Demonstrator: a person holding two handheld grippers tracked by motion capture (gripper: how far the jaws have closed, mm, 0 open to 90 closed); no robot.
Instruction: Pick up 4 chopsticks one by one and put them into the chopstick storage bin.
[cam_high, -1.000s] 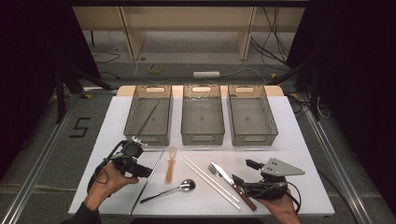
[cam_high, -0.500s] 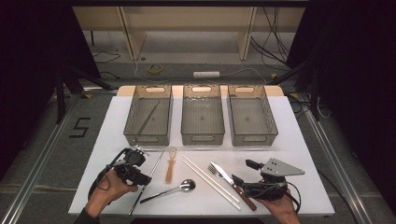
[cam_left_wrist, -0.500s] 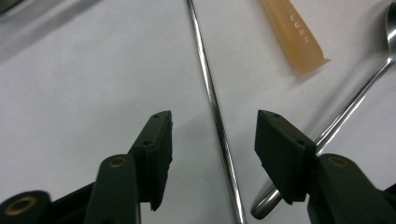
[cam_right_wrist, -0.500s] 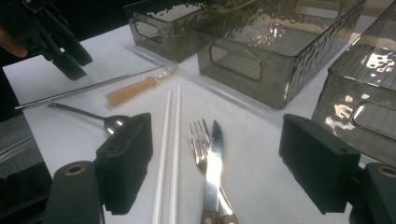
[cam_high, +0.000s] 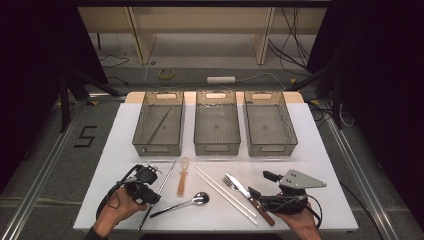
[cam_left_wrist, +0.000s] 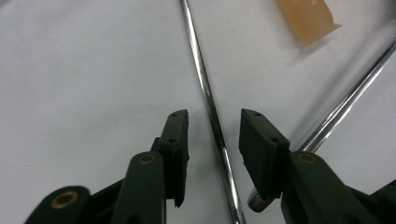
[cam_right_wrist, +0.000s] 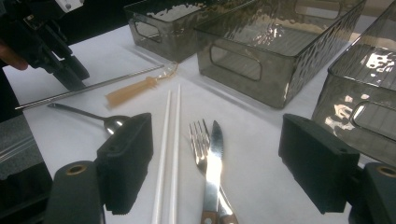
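Thin steel chopstick (cam_left_wrist: 211, 105) lies on the white counter (cam_high: 320, 150), between the left claw (cam_left_wrist: 214, 133) pads; jaws have just been closing, not yet gripping. Advise centring, then squeezing squarely. Right claw (cam_right_wrist: 217, 161) rests open.

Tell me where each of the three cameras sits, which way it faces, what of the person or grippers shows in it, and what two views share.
High view: above the person's side, facing forward and down on the white table; both hands and grippers enter from below.
Left gripper view: rides the left gripper, facing down at a metal rod between its closing jaws, pads not yet touching.
Right gripper view: rides the right gripper, facing across the table; open jaws frame it.
Shared: white chopsticks.
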